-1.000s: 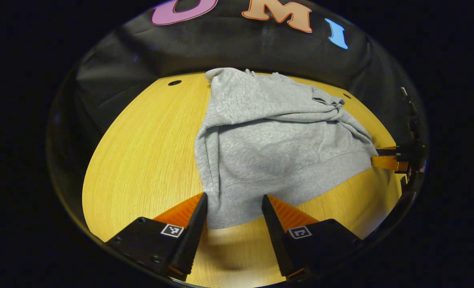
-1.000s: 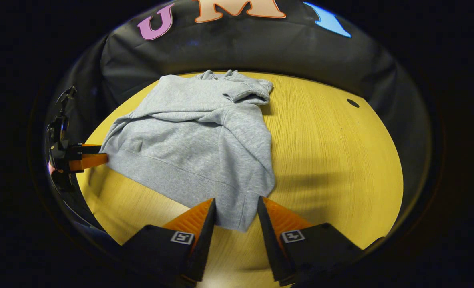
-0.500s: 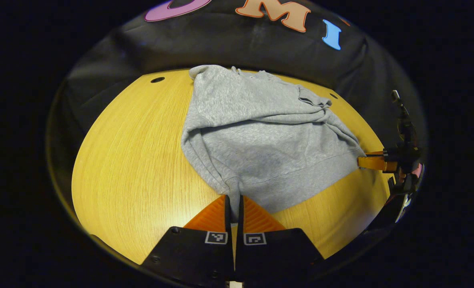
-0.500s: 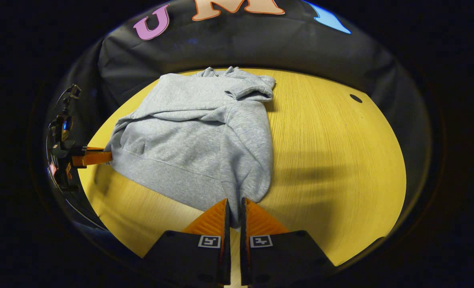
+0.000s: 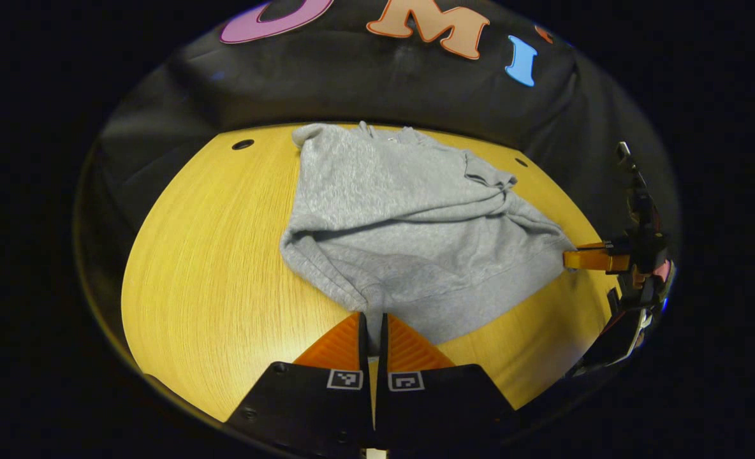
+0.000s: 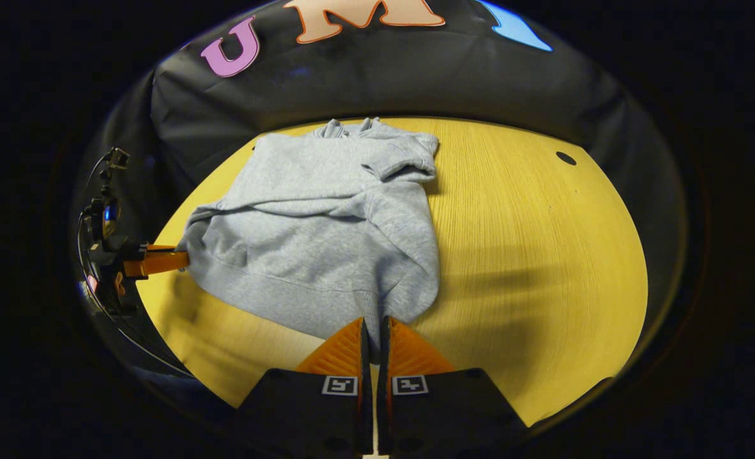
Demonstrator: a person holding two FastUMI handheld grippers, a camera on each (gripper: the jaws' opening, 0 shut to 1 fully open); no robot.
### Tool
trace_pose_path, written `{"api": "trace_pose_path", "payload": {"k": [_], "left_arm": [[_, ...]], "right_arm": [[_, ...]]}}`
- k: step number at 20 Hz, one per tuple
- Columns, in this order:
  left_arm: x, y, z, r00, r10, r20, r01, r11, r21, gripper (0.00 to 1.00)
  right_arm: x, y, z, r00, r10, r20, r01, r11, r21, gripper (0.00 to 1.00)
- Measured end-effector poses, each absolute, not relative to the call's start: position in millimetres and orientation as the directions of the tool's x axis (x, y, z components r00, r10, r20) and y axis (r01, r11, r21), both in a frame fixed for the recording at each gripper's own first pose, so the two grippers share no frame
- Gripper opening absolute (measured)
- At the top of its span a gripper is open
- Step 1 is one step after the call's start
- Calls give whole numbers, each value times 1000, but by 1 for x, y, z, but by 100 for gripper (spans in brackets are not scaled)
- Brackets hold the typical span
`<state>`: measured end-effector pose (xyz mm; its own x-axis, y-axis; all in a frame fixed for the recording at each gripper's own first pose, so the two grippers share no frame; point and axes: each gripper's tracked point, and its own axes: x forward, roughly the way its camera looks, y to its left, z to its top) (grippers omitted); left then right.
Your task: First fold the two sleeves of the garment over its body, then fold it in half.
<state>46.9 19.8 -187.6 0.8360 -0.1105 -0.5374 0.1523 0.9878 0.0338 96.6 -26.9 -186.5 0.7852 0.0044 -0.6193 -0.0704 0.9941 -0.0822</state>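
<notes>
A grey sweatshirt (image 5: 409, 223) lies on the wooden table (image 5: 212, 268) with both sleeves folded over its body. My left gripper (image 5: 372, 319) is shut on the hem's near left corner, and that corner is lifted a little off the table. My right gripper (image 6: 373, 322) is shut on the hem's near right corner. In the left gripper view the right gripper (image 5: 575, 258) shows at the far right, clamped on the hem. In the right gripper view the left gripper (image 6: 170, 260) shows at the far left, also on the hem. The sweatshirt (image 6: 326, 223) bunches between them.
The table (image 6: 543, 255) has bare wood to the right of the garment, with a small round hole (image 6: 565, 157) near its far edge. Another hole (image 5: 242, 144) sits far left in the left gripper view. The black cloth wall stands right behind the table.
Both grippers went from open around the hem corners to shut on them. Since then the hem has risen slightly and moved toward the collar, and the cloth bunches more.
</notes>
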Motion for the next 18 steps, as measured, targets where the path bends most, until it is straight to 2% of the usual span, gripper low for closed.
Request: {"api": "trace_pose_path", "payload": {"k": [8, 12, 18], "left_arm": [[93, 19, -126, 894, -125, -431, 124, 992, -29, 0], [129, 17, -106, 907, -132, -399, 136, 990, -18, 0], [185, 20, -102, 907, -107, -408, 106, 994, -25, 0]], "right_arm": [[141, -20, -116, 863, 21, -505, -72, 994, -82, 5], [172, -19, -103, 868, 25, -496, -81, 993, -91, 5], [220, -20, -94, 869, 9, -495, -88, 987, -135, 7]]}}
